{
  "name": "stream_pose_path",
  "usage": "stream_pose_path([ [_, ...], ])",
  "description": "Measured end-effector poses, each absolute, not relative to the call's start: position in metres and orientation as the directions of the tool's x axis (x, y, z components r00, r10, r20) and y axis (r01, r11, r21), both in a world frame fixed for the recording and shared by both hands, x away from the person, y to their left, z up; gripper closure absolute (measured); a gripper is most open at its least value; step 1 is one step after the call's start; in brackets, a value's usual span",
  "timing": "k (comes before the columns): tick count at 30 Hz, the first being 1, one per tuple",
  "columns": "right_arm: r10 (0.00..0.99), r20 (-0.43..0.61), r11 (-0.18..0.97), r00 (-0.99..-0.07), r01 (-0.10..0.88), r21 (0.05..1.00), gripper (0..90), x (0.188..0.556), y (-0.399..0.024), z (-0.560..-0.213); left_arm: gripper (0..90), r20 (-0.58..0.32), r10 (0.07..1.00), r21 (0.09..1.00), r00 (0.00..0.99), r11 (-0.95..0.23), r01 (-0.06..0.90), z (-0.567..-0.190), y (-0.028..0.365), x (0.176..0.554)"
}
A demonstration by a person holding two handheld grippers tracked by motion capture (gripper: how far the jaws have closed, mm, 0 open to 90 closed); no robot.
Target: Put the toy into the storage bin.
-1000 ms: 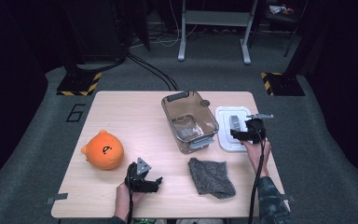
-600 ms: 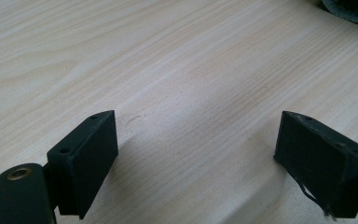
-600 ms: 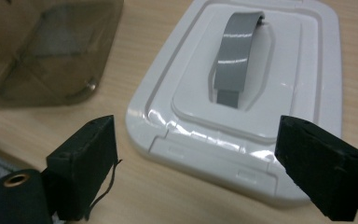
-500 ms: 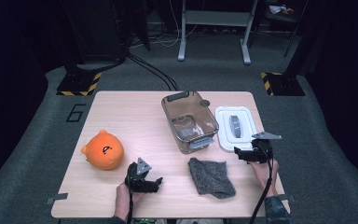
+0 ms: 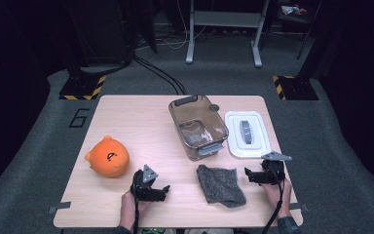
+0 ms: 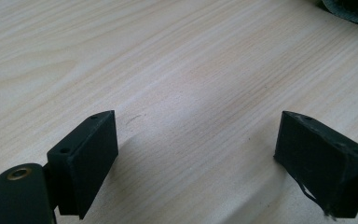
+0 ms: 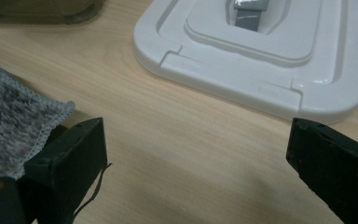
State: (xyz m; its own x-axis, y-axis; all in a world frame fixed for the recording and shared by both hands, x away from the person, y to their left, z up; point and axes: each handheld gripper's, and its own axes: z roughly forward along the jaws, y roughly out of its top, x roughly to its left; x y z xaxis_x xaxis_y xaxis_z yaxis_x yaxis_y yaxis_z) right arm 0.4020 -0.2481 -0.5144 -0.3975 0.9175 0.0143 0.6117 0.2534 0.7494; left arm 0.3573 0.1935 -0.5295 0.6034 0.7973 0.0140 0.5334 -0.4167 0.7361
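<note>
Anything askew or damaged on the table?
Nothing spilled or broken. The white lid lies off the clear bin, flat beside it. The grey cloth lies rumpled, not folded. A loose thread hangs off one pad of the right tool.

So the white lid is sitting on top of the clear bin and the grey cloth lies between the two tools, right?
Not quite. The white lid lies flat on the table beside the clear bin, which stands open, as the high view shows. The grey cloth does lie between the two tools.
</note>
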Motion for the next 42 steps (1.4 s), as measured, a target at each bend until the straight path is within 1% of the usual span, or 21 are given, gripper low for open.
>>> stream_pose_path([
  [3,0.92,0.019,0.245,-0.391,0.612,0.752,3.8,0.398,-0.25,-0.519,12.7,0.014,0.799,0.737,0.601,-0.415,0.534,-0.53,0.194,0.357],
  [4,0.914,0.026,0.249,-0.405,0.609,0.753,3.8,0.396,-0.251,-0.521,12.7,0.015,0.801,0.736,0.599,-0.415,0.536,-0.529,0.194,0.358],
  [8,0.911,0.003,0.275,-0.413,0.613,0.74,2.8,0.394,-0.252,-0.525,12.6,0.013,0.803,0.736,0.596,-0.411,0.538,-0.529,0.195,0.358],
  [10,0.912,0.002,0.277,-0.411,0.616,0.737,2.7,0.394,-0.251,-0.526,12.7,0.006,0.811,0.744,0.585,-0.394,0.539,-0.53,0.196,0.358],
  [13,0.902,-0.012,0.311,-0.431,0.632,0.71,1.1,0.396,-0.248,-0.528,12.6,-0.019,0.815,0.75,0.58,-0.372,0.547,-0.529,0.198,0.358],
  [15,0.902,0.006,0.298,-0.431,0.634,0.713,0.6,0.397,-0.249,-0.529,12.2,-0.034,0.807,0.748,0.59,-0.371,0.55,-0.528,0.199,0.358],
  [18,0.899,-0.003,0.306,-0.437,0.626,0.718,0.5,0.397,-0.25,-0.529,12.1,-0.018,0.807,0.754,0.591,-0.378,0.538,-0.524,0.202,0.355],
  [20,0.899,-0.002,0.306,-0.438,0.625,0.718,0.5,0.397,-0.25,-0.529,11.3,-0.026,0.804,0.756,0.595,-0.373,0.538,-0.517,0.206,0.353],
  [21,0.899,-0.002,0.307,-0.439,0.625,0.718,0.4,0.397,-0.25,-0.529,9.4,-0.033,0.803,0.756,0.595,-0.369,0.54,-0.514,0.209,0.353],
  [25,0.898,-0.002,0.308,-0.44,0.624,0.718,0.4,0.397,-0.25,-0.529,9.0,-0.024,0.807,0.77,0.59,-0.361,0.525,-0.499,0.218,0.347],
  [29,0.898,-0.003,0.308,-0.441,0.624,0.718,0.4,0.397,-0.25,-0.529,7.9,-0.046,0.808,0.782,0.588,-0.337,0.524,-0.485,0.23,0.344],
  [30,0.898,-0.002,0.308,-0.441,0.624,0.718,0.4,0.397,-0.25,-0.529,6.1,-0.05,0.813,0.785,0.58,-0.327,0.526,-0.481,0.232,0.344],
  [31,0.898,-0.003,0.308,-0.441,0.624,0.718,0.5,0.397,-0.25,-0.529,1.7,-0.052,0.811,0.784,0.583,-0.328,0.527,-0.479,0.234,0.344],
  [32,0.898,-0.002,0.308,-0.441,0.624,0.718,0.5,0.397,-0.25,-0.529,0.2,-0.061,0.81,0.788,0.584,-0.32,0.526,-0.476,0.236,0.344],
  [34,0.898,-0.003,0.308,-0.44,0.625,0.718,0.4,0.397,-0.25,-0.529,0.1,-0.07,0.81,0.804,0.582,-0.299,0.514,-0.469,0.241,0.344],
  [36,0.898,-0.003,0.308,-0.44,0.624,0.718,0.4,0.397,-0.25,-0.529,0.0,-0.064,0.805,0.812,0.59,-0.301,0.5,-0.46,0.247,0.344],
  [39,0.899,-0.002,0.306,-0.438,0.625,0.718,0.4,0.397,-0.25,-0.529,0.0,-0.024,0.815,0.817,0.579,-0.318,0.482,-0.447,0.259,0.347],
  [42,0.899,-0.001,0.305,-0.437,0.625,0.719,0.5,0.397,-0.25,-0.529,0.0,-0.015,0.834,0.82,0.551,-0.305,0.484,-0.438,0.276,0.353],
])
